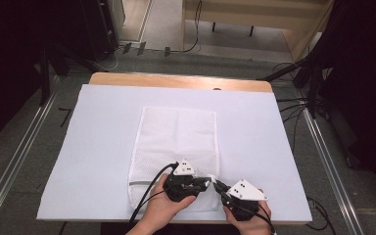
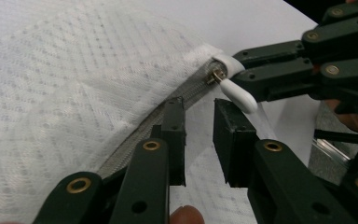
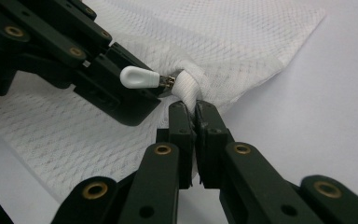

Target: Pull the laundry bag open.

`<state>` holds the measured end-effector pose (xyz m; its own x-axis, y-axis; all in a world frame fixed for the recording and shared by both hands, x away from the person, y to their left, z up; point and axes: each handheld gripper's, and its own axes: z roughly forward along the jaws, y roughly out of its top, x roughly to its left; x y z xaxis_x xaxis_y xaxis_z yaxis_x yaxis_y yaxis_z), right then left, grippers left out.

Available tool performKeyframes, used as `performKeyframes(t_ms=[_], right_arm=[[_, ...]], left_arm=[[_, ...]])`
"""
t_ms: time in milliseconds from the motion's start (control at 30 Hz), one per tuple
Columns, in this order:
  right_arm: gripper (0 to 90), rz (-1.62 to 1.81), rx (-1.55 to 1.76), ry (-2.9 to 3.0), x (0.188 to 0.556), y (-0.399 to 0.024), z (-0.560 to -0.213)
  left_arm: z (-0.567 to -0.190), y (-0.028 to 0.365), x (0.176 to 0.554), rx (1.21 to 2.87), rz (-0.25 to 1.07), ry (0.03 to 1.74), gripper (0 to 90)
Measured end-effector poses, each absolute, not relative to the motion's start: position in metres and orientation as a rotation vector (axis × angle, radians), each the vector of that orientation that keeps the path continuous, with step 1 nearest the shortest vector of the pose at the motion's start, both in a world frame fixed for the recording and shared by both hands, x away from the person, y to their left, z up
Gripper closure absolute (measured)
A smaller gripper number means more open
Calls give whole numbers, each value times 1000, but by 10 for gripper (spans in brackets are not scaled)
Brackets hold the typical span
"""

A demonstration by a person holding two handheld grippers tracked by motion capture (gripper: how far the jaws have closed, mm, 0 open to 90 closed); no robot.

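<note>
A white mesh bag (image 1: 176, 142) lies flat on the white sheet, its grey zipper (image 2: 135, 147) running along the near edge. The white zipper pull (image 2: 237, 93) sticks out at the bag's near right corner. My left gripper (image 2: 199, 116) is open, its tips just short of the pull, one jaw resting by the zipper track. My right gripper (image 3: 196, 109) is shut on the bag's white corner tab (image 3: 189, 88) beside the pull (image 3: 137, 77). In the high view both grippers, left (image 1: 206, 182) and right (image 1: 219, 186), meet at that corner.
A white sheet (image 1: 103, 147) covers the wooden table (image 1: 176, 81). Metal rails (image 1: 14, 156) run along the floor on both sides, with cables (image 1: 293, 105) and dark stands around the far corners.
</note>
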<state>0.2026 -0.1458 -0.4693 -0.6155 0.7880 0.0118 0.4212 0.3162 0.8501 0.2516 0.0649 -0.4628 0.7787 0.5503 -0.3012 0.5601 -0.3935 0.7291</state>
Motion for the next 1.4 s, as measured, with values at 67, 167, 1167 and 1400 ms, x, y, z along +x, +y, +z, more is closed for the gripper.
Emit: performKeyframes(t_ms=[67, 167, 1167, 1400], right_arm=[[878, 1223, 1070, 2182, 203, -146, -469], [878, 1224, 1069, 2181, 203, -146, -469], [877, 1196, 1043, 2188, 202, -142, -467], [877, 1200, 1056, 2178, 203, -147, -466]], left_arm=[[-462, 66, 251, 2076, -20, 822, 728], [-461, 68, 251, 2060, -27, 825, 716], [-457, 72, 252, 2046, -51, 839, 872], [-457, 83, 253, 2051, -30, 863, 872]])
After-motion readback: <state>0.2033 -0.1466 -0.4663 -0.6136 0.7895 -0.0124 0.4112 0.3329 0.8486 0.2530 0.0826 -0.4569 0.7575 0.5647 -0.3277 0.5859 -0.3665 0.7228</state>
